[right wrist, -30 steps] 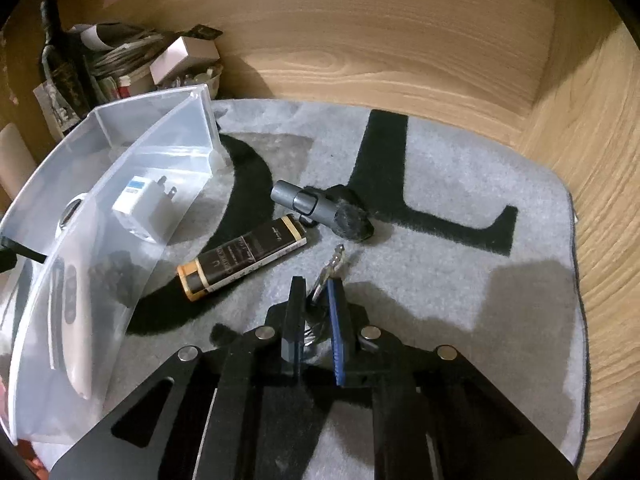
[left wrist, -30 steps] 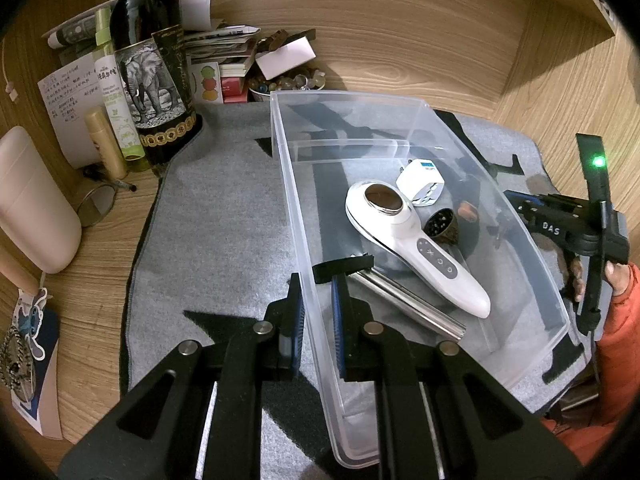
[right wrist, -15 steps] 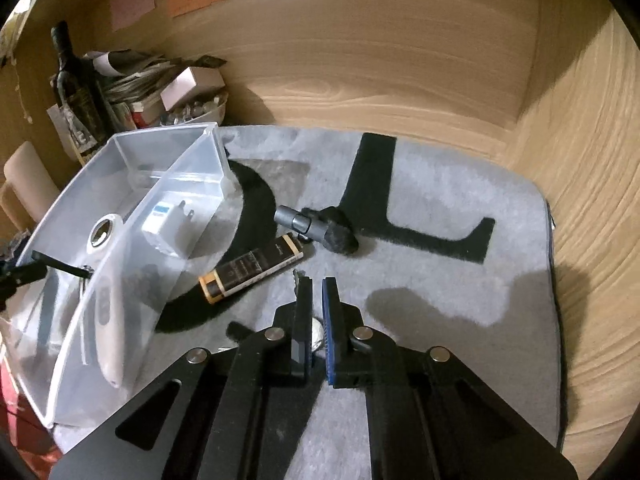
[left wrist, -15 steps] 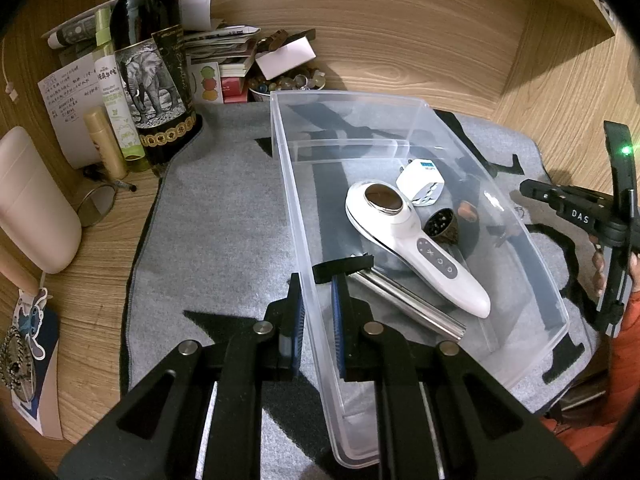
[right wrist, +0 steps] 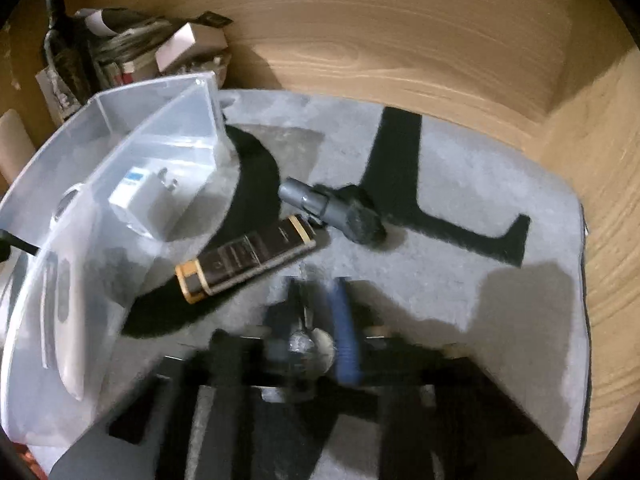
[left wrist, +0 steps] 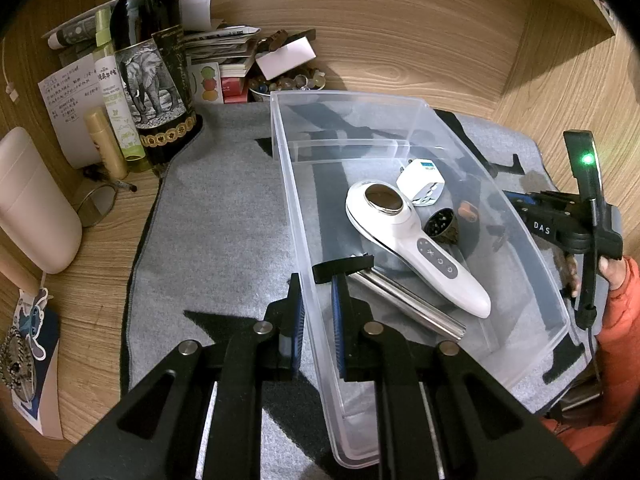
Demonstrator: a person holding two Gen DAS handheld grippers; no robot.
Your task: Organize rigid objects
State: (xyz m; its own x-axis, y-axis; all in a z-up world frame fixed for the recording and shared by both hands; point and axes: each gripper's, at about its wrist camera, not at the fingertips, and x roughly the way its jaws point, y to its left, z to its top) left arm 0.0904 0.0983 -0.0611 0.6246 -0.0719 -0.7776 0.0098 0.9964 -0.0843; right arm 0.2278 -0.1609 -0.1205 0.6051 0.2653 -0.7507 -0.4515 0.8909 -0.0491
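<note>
Left gripper (left wrist: pixel 316 312): fingers narrowly apart, straddling the near-left wall of the clear bin (left wrist: pixel 404 98); pads clamped on that wall, lower centre of frame.
Right gripper (right wrist: pixel 320 312): blurred; fingers nearly together, pinching a small metal object (right wrist: pixel 310 344); what it was could not be told.
Bin contents: white handheld device (left wrist: pixel 416 248), white plug adapter (left wrist: pixel 422 180), metal bar (left wrist: pixel 404 304).
Mat (right wrist: pixel 460 184): dark tube with gold caps (right wrist: pixel 248 258) and grey cylinder (right wrist: pixel 332 212) lay at frame centre, just beside the bin.
</note>
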